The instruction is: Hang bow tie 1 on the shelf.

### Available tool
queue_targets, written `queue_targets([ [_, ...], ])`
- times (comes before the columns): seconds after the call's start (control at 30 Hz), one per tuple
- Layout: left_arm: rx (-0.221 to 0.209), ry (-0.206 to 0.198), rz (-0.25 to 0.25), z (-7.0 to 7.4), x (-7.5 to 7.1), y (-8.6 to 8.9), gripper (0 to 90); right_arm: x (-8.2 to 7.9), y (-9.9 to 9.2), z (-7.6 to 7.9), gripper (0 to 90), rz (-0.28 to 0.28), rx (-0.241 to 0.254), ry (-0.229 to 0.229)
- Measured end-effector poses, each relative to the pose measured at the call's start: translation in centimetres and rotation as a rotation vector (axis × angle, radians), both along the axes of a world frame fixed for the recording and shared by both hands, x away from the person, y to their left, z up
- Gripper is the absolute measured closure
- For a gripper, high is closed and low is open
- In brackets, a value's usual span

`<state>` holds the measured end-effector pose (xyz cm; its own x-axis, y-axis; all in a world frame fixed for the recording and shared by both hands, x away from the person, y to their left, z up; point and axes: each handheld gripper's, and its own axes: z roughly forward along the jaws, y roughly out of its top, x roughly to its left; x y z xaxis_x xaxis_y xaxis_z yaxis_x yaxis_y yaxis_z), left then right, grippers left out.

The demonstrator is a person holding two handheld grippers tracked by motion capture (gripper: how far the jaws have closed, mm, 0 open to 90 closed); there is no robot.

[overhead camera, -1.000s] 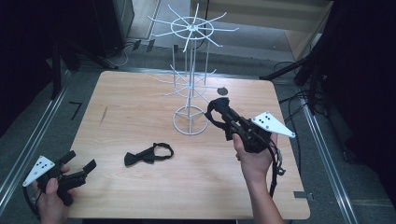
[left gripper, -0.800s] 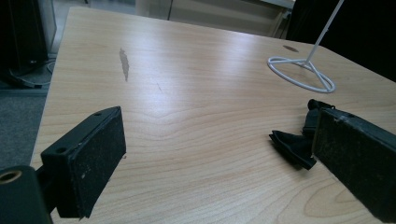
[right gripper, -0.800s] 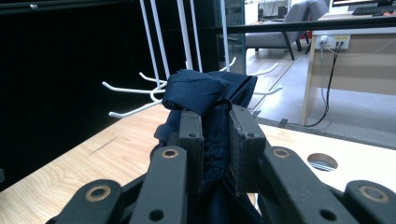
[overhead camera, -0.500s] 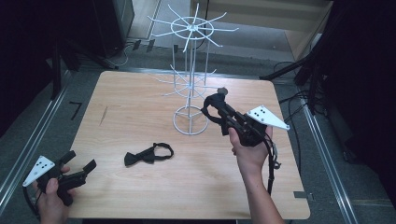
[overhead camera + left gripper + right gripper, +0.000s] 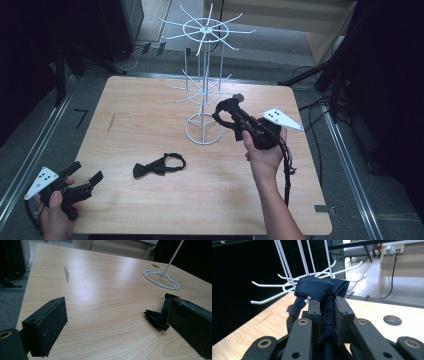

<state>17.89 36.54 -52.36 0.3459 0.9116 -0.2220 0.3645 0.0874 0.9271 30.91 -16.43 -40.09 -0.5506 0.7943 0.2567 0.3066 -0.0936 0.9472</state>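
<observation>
The right hand-held gripper (image 5: 227, 107), clamped on one dark bow tie (image 5: 319, 290), had edged toward the wire rack (image 5: 204, 90); the left hand-held gripper (image 5: 85, 172) gaped near the surface (image 5: 150, 120) edge, a second bow tie (image 5: 159, 165) lying mid-surface.

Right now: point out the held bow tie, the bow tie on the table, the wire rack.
held bow tie (image 5: 317, 288), right gripper view, knot above the jaws
bow tie on the table (image 5: 159, 166), high view, middle of the bow
wire rack (image 5: 204, 136), high view, base ring
</observation>
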Motion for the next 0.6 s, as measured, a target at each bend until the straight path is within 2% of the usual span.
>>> queue_targets([
  [0.4,0.000,0.000,0.001,0.0,0.0,0.0,3.7,1.7,1.0,-1.5,77.9,-0.007,-0.008,0.044],
  [0.43,-0.001,0.000,0.001,0.0,0.0,0.0,3.7,2.0,1.1,-1.8,77.9,-0.001,0.008,0.062],
  [0.6,0.002,-0.001,0.002,0.0,0.0,0.0,3.7,2.6,1.3,-2.3,77.8,0.002,0.012,0.087],
])
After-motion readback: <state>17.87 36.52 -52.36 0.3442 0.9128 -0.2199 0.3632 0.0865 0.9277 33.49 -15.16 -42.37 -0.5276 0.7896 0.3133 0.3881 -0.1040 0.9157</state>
